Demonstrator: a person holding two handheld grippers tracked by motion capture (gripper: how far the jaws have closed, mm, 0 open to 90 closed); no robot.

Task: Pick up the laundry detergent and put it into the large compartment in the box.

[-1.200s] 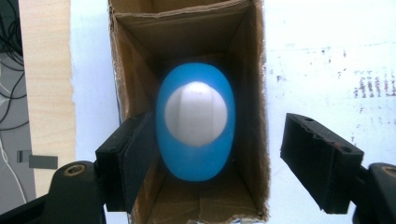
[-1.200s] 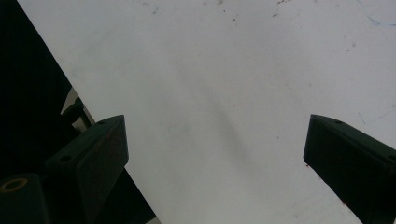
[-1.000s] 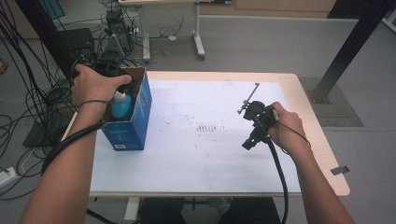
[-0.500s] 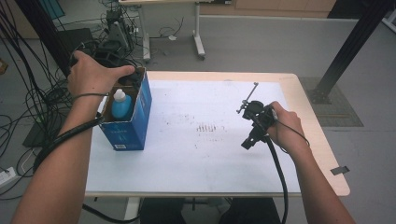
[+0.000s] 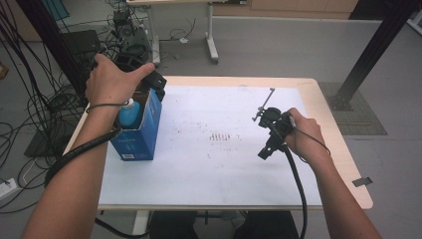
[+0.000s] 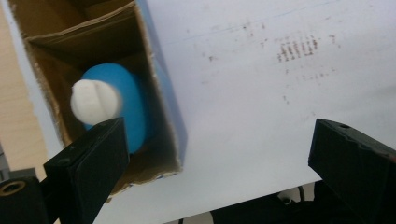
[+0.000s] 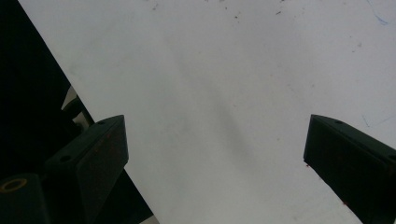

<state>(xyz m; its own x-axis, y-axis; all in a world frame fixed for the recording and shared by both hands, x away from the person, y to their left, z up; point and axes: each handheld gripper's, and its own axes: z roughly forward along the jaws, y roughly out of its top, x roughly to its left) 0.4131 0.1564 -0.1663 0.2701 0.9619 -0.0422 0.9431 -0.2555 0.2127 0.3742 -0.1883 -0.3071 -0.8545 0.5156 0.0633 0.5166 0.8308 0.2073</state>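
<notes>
While above the box (image 5: pixel 135 130), left hand (image 5: pixel 110 80) high, tongs (image 6: pixel 219 163) spread.

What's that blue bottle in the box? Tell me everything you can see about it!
The blue bottle has a rounded blue body, plastic by its look, and a white cap. It stands inside an open cardboard box, blue outside and brown inside, at the table's left edge. Its lower part is hidden by the box walls. The left gripper hangs open above it, not touching.

Table (image 5: pixel 343 164): light wood top, w/ white sheet (image 5: pixel 214 169) covering most of it, faint reddish marks near centre. Blue carton (image 5: pixel 142 132) stands open-topped on sheet by left edge, nearer far-left corner.
</notes>
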